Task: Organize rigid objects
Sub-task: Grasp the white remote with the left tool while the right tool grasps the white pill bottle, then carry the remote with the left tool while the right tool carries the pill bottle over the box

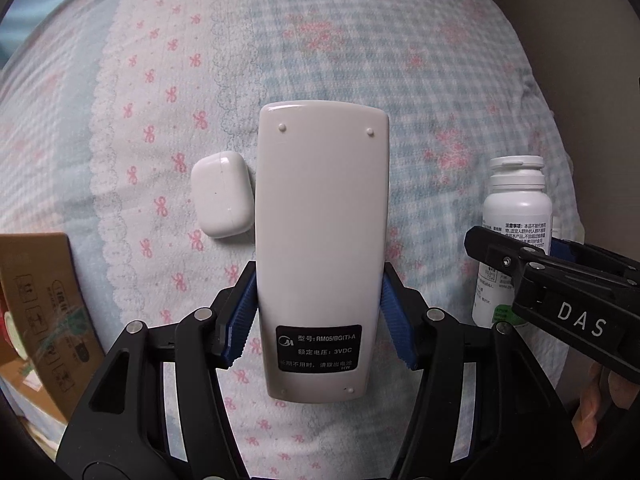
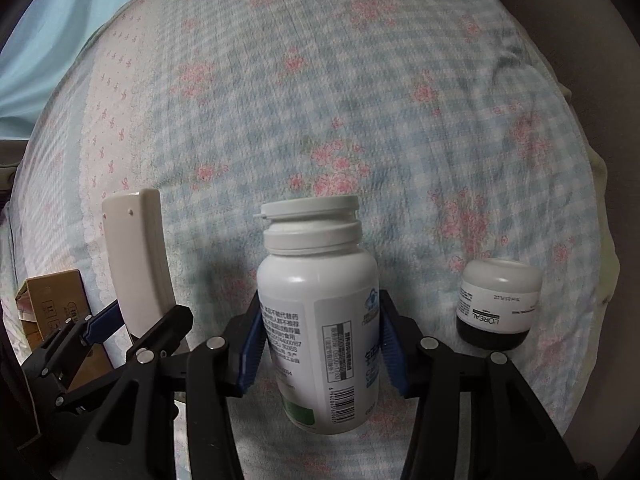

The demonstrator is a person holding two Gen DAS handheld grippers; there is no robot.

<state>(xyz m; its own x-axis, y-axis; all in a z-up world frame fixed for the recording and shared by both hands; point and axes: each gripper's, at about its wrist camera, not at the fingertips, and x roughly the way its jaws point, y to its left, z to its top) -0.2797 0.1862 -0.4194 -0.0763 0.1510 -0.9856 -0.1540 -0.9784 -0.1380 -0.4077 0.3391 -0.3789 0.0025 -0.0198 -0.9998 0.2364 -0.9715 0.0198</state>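
Observation:
My left gripper (image 1: 319, 300) is shut on a cream remote control (image 1: 322, 240), held back side up above the bed; the remote also shows at the left of the right wrist view (image 2: 138, 264). My right gripper (image 2: 320, 332) is shut on a white pill bottle (image 2: 320, 312) with a white cap, held off the bed; the bottle shows at the right of the left wrist view (image 1: 512, 216). A white earbud case (image 1: 222, 194) lies on the bedspread just left of the remote. A small dark L'Oreal jar (image 2: 496, 304) with a white lid lies right of the bottle.
A blue checked bedspread (image 2: 360, 100) with pink flowers covers the bed. A cardboard box (image 1: 44, 312) stands at the left edge, also in the right wrist view (image 2: 52, 300). A beige edge (image 1: 560, 8) borders the bed at the right.

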